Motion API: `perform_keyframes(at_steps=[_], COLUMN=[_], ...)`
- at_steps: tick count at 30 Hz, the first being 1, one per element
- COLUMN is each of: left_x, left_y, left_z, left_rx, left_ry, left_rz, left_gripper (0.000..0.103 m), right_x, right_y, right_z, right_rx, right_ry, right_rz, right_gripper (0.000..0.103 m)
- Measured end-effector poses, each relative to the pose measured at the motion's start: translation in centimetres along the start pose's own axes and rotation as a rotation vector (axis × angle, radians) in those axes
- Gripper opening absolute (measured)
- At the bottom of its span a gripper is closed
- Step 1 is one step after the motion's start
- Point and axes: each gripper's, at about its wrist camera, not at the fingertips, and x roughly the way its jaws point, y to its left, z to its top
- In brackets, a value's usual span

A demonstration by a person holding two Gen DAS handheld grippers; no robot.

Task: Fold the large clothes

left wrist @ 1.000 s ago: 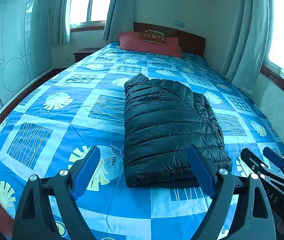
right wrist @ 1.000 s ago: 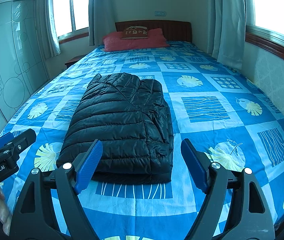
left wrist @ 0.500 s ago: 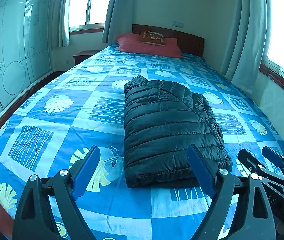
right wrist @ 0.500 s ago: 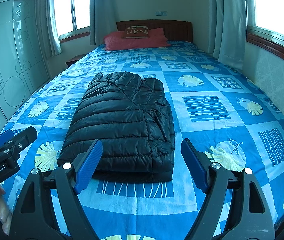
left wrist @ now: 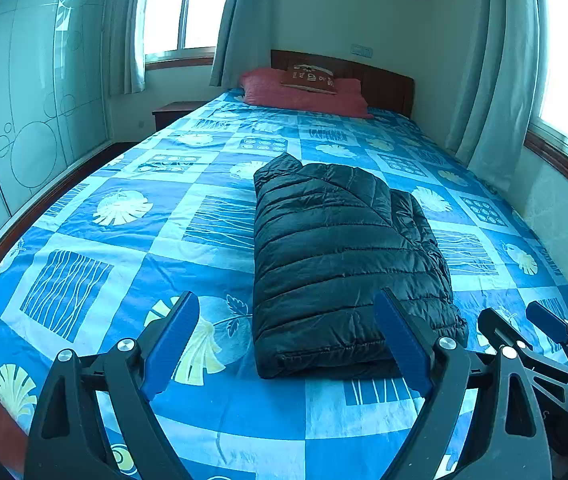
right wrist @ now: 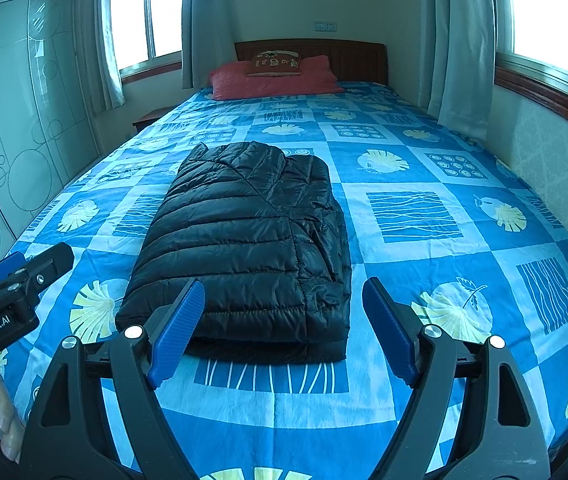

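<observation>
A black quilted puffer jacket (left wrist: 340, 256) lies folded into a compact rectangle in the middle of the blue patterned bed (left wrist: 132, 256); it also shows in the right wrist view (right wrist: 244, 248). My left gripper (left wrist: 286, 312) is open and empty, held above the bed just short of the jacket's near edge. My right gripper (right wrist: 284, 300) is open and empty, also just short of that near edge. Each gripper shows in the other's view, the right gripper (left wrist: 524, 324) at lower right and the left gripper (right wrist: 24, 264) at lower left.
A red pillow (right wrist: 272, 80) with a small brown cushion (right wrist: 276, 64) lies at the wooden headboard. A wardrobe with glass doors (left wrist: 24, 120) stands along the left side. Curtains (right wrist: 460, 48) and a wall run along the right. A nightstand (left wrist: 176, 112) stands at far left.
Both grippers have drawn back a little and tilted up. The jacket sits slightly lower in both views. Jaws stay open.
</observation>
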Motion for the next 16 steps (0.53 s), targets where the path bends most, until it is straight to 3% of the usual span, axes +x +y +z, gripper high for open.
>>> perform_keyframes(at_steps=[10,16], left_x=[0.6,3.7], left_y=[0.2,1.6], left_z=[-0.6,-0.8], left_rx=[0.028,0.024], left_ry=[-0.021,0.062], left_rz=[0.040,0.049], left_gripper=[0.088,0.088], right_x=[0.6,1.9], right_y=[-0.8,-2.9], right_z=[-0.3,-0.5], right_rx=[0.004,0.037], right_ry=[0.009,0.024], right_rz=[0.004,-0.012], right_gripper=[0.081,0.081])
